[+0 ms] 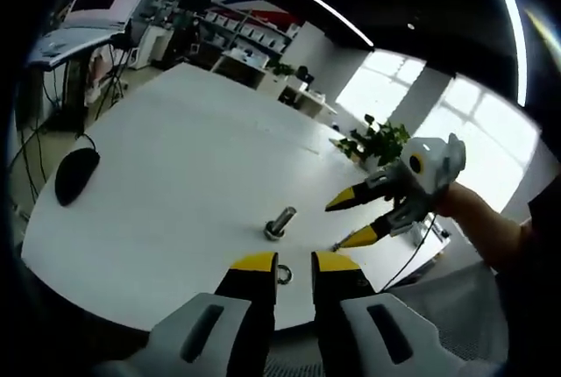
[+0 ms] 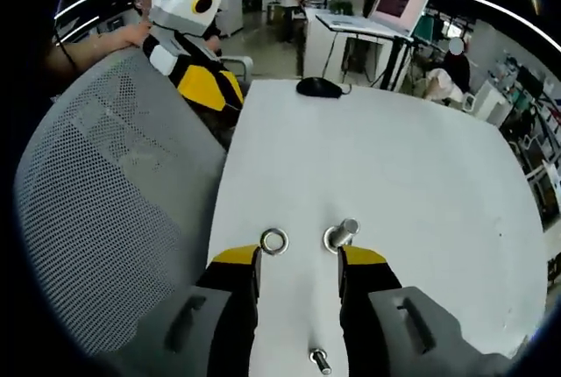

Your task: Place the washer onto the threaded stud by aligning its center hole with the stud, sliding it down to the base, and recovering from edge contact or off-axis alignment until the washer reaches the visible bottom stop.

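Observation:
A steel washer point(image 2: 273, 241) lies flat on the white table point(image 2: 394, 158), just ahead of my right gripper's left jaw. The threaded stud point(image 2: 342, 235) stands on its head a short way to the right of it, tilted in this fisheye. My right gripper point(image 2: 300, 259) hovers open over both, holding nothing. In the left gripper view the stud point(image 1: 280, 222) stands ahead of the jaws and the washer point(image 1: 283, 273) shows in the gap between them. My left gripper point(image 1: 295, 263) is open and empty. The right gripper point(image 1: 344, 223) enters that view from the right, open.
A second small bolt point(image 2: 320, 359) lies on the table between the right jaws' bases. A black mouse point(image 2: 317, 88) and a laptop point(image 2: 399, 4) sit at the far end. A grey mesh chair point(image 2: 114, 175) stands at the table's edge, with the left gripper point(image 2: 206, 79) above it.

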